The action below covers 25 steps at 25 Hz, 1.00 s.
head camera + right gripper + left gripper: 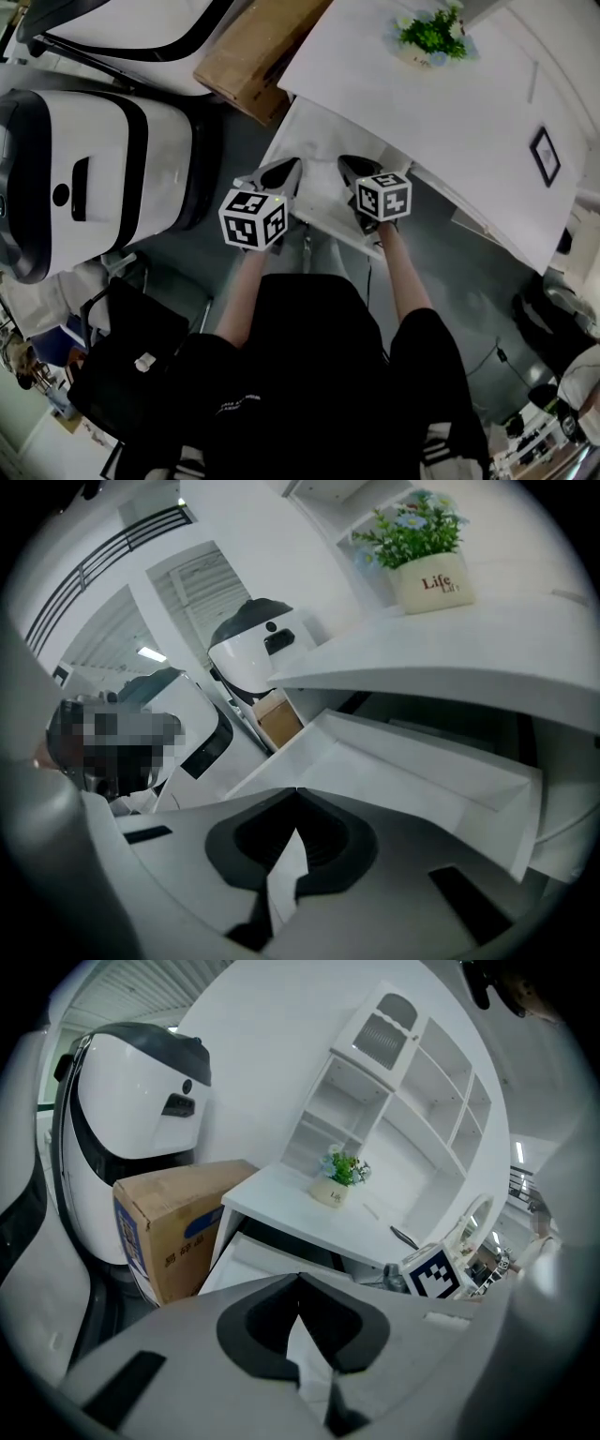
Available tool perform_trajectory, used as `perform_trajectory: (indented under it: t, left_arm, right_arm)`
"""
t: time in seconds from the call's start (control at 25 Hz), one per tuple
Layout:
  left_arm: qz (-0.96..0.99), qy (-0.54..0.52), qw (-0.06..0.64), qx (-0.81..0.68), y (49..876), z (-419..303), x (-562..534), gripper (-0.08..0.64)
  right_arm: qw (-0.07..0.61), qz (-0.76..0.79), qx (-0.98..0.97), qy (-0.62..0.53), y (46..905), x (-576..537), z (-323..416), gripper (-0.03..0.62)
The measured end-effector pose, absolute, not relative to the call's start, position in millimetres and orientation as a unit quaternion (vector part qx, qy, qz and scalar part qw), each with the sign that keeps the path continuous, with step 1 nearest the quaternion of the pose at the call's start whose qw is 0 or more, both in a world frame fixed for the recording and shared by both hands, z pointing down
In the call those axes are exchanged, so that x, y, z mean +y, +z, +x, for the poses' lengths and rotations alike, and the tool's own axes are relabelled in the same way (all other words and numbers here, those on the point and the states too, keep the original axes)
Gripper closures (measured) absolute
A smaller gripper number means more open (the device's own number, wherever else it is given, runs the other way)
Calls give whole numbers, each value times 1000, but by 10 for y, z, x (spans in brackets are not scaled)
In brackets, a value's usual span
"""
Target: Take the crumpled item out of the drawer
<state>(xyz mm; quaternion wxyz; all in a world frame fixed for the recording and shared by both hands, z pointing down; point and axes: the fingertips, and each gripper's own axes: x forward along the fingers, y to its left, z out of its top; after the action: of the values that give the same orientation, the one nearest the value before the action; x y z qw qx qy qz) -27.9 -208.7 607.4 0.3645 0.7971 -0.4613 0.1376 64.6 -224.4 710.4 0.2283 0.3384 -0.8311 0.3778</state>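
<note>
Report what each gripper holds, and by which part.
Nothing is held: the left gripper and the right gripper are both shut and empty, at the open drawer.

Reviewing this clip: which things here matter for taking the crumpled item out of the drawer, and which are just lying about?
Job: open drawer; left hand-held gripper and right hand-held gripper, both shut and empty. The crumpled item itself is not visible.
Lying about: potted plant, small frame, cardboard box, white machine, black bag.

left gripper (300, 1277) closed, facing the open drawer (248, 1260).
</note>
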Motion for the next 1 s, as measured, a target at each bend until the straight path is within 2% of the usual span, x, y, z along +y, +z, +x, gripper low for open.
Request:
perform_trajectory:
  t: [0.24, 0.36, 0.68, 1.0]
  left_arm:
    - [790, 144, 379, -459, 6228, -261, -2070, 561]
    - [787, 146, 383, -462, 6271, -279, -2102, 561]
    - [786, 145, 385, -461, 6321, -280, -2139, 561]
    - [785, 135, 392, -460, 6314, -276, -2126, 561]
  right_arm:
    - [256, 320, -830, 379, 7468, -2244, 521, 600]
    - [277, 313, -827, 377, 7650, -2261, 476, 521]
    - [339, 293, -828, 339, 8018, -2220, 386, 398]
    - [398, 247, -823, 322, 8313, -2079, 333, 365]
